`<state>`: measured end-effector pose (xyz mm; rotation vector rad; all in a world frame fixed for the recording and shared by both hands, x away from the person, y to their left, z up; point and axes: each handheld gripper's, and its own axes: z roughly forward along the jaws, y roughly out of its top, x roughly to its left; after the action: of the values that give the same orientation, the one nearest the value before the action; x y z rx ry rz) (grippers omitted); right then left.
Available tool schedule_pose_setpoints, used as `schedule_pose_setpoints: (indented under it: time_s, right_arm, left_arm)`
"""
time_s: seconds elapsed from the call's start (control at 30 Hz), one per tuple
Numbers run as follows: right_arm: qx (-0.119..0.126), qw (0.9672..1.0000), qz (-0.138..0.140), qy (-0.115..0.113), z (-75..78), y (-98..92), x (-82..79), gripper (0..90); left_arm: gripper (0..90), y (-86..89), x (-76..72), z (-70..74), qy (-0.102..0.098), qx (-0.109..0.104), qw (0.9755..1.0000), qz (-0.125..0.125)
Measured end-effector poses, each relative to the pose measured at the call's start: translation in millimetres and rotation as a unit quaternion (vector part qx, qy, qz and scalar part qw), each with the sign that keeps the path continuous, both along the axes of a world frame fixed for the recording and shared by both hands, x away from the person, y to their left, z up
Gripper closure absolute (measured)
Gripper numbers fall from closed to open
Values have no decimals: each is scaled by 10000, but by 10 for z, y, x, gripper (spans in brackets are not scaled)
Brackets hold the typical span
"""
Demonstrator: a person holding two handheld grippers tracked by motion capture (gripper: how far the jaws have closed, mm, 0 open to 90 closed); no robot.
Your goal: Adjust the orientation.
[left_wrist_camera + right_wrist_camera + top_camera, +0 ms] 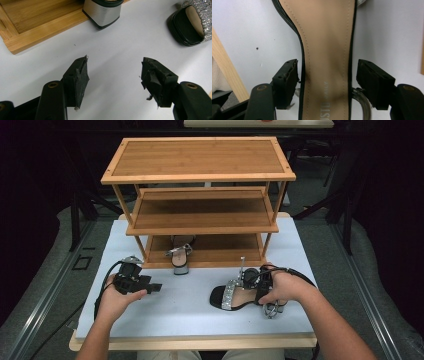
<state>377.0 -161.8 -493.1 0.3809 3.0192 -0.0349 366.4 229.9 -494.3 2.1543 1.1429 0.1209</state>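
A black sandal (pixel 235 295) with a glittery toe strap and a tan insole lies on the white table (pixel 190 320) at the right. My right gripper (pixel 250 287) comes down over its middle. In the right gripper view the jaws of this gripper (pixel 327 75) straddle the insole (pixel 327 37), with a thin gap on each side, so it is open. The matching sandal (pixel 181 255) stands on the lowest shelf of the wooden rack (pixel 200 176), its silver block heel (pixel 102 12) facing me. My left gripper (pixel 156 288) hovers open and empty (pixel 113 70) over bare table at the left.
The three-tier bamboo rack stands at the back of the table; its upper two shelves hold nothing. Its base edge (pixel 37 27) lies just ahead of my left gripper. The table sandal's toe (pixel 186 27) shows at the right of the left gripper view. Dark floor surrounds the table.
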Motion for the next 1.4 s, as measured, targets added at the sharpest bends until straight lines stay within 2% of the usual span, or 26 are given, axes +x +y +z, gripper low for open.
schedule_pose_setpoints:
  time_s: [0.07,0.2,0.3,0.53,0.67,0.97,1.23,1.4]
  right_arm:
    - [-87,9999,-8,48,-43,-1,7,335]
    - [19,9997,-110,198,-124,-15,16,344]
    - [-37,9995,-167,257,-161,-12,20,349]
    - [-183,9995,-121,222,-224,14,44,366]
    - [-219,9993,-200,223,-235,32,45,396]
    - [62,9990,-339,270,-233,-32,56,408]
    - [90,9992,-301,234,-224,-37,50,411]
    - [228,9991,-309,198,-178,-44,42,413]
  left_arm:
    - [381,1,0,-1,-1,3,10000,1]
    - [382,0,2,-7,15,12,10000,4]
    - [382,1,6,-15,23,32,10000,13]
    - [382,2,7,-25,41,31,10000,35]
    - [381,10,8,-25,26,19,10000,45]
    - [382,14,11,-28,33,16,10000,51]
    - [382,11,14,-33,44,19,10000,59]
    - [381,21,15,-34,44,17,10000,63]
